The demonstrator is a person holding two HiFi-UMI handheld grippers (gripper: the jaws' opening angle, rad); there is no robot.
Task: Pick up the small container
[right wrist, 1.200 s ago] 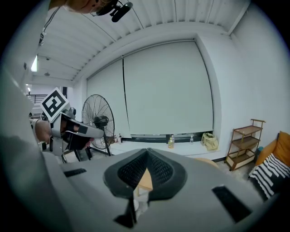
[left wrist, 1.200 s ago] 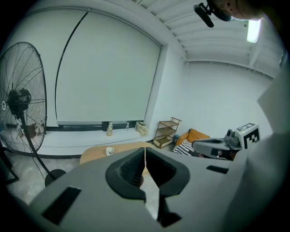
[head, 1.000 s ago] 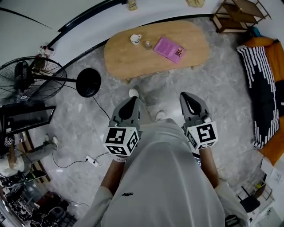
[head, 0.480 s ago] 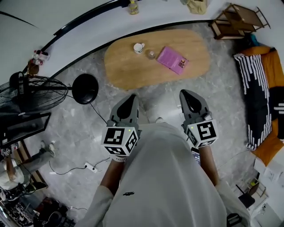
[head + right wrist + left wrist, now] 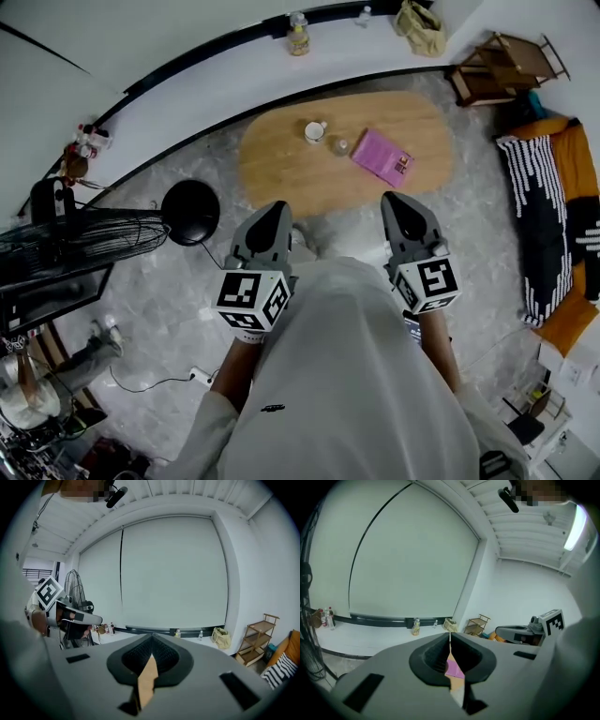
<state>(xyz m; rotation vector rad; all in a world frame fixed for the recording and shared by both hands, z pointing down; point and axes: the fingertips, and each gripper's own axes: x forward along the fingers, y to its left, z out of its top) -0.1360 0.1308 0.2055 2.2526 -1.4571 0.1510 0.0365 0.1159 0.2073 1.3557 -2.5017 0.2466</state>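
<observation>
Room floored in glossy grey marbled tile (image 5: 159, 309); a long white ledge (image 5: 216, 94) curved along the far wall. One oval counter (image 5: 281, 171) of smooth pale wood stood ahead of the person. At right, one orange sofa (image 5: 574, 319) with a black-and-white striped cushion (image 5: 548, 216). At left, one wire-caged fan (image 5: 84, 239) on a round black base (image 5: 190, 208). One slatted wooden rack (image 5: 506, 61) in the far corner. Three things on the counter: one flat pink book (image 5: 382, 157), one white mug (image 5: 315, 131), and between them the small container (image 5: 340, 146), clear and upright. Two grey grippers, left gripper (image 5: 277, 208) and right gripper (image 5: 397, 199), were held close to the body, each with jaws together on nothing.
</observation>
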